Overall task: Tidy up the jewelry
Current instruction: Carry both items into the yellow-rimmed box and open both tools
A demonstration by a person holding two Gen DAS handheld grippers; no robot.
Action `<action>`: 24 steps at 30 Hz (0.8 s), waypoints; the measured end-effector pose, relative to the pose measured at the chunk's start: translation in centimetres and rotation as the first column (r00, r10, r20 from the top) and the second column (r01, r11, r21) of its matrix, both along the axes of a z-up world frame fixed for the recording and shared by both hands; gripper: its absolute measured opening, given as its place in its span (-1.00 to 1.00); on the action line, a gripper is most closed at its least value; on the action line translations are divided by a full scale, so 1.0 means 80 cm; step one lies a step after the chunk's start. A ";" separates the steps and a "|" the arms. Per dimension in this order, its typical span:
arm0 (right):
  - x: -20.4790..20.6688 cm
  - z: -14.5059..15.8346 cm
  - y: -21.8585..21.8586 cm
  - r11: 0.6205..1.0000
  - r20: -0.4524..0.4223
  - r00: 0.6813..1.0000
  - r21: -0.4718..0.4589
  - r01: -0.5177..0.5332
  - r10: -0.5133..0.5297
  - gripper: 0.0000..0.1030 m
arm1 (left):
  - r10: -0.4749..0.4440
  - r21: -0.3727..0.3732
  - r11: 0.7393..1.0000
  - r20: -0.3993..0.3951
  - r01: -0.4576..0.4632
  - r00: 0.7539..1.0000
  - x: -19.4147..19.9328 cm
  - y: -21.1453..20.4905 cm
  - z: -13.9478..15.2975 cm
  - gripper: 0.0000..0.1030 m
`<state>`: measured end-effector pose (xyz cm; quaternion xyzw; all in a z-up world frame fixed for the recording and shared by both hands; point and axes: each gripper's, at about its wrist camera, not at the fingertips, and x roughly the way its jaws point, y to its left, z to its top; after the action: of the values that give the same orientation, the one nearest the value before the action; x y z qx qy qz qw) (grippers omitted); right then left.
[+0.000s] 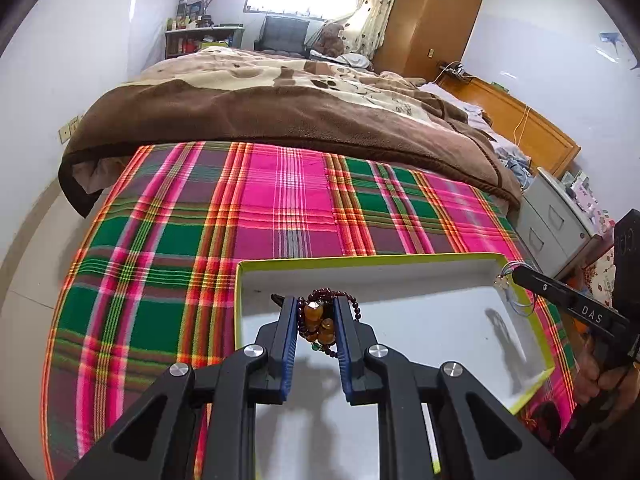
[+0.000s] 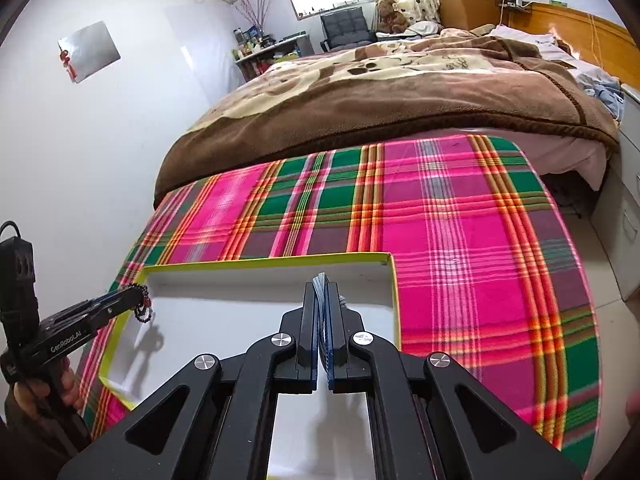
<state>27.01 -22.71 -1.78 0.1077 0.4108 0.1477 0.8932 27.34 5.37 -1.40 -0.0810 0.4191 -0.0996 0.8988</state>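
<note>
A white tray with a yellow-green rim (image 1: 360,258) lies on a plaid cloth; it also shows in the right wrist view (image 2: 264,262). My left gripper (image 1: 316,304) is shut on a bundle of dark red and amber beads (image 1: 320,318), held above the tray's left part. From the right wrist view the same gripper (image 2: 132,294) holds the beads (image 2: 143,307) over the tray's left rim. My right gripper (image 2: 322,292) is shut on a thin silver-blue chain (image 2: 320,282) above the tray's far right part. In the left wrist view it (image 1: 516,274) holds the chain (image 1: 510,280) over the right rim.
The pink, green and red plaid cloth (image 1: 248,208) covers the table. A bed with a brown blanket (image 1: 280,108) stands just behind. A grey drawer cabinet (image 1: 556,216) is at the right. A white wall (image 2: 80,140) is at the left.
</note>
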 end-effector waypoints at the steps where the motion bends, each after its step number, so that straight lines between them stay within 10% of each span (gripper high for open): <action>1: 0.001 -0.002 0.001 1.000 -0.004 1.000 0.000 0.000 0.000 -0.96 | 0.000 -0.002 1.000 -0.007 0.000 1.000 0.003 0.000 -0.003 -0.65; 18: 0.017 -0.026 0.004 0.999 -0.066 0.998 -0.034 0.015 -0.018 -0.95 | 0.021 -0.002 1.000 -0.040 -0.021 0.999 0.015 -0.001 -0.020 -0.63; 24: 0.013 -0.023 0.010 0.997 -0.047 0.999 -0.078 0.005 -0.009 -0.66 | 0.029 -0.020 0.999 -0.022 -0.029 0.999 0.008 0.000 -0.014 -0.27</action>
<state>28.06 -21.89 -3.61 0.0776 0.4368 0.1256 0.8873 28.00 5.35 -2.54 -0.0976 0.4267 -0.0899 0.8946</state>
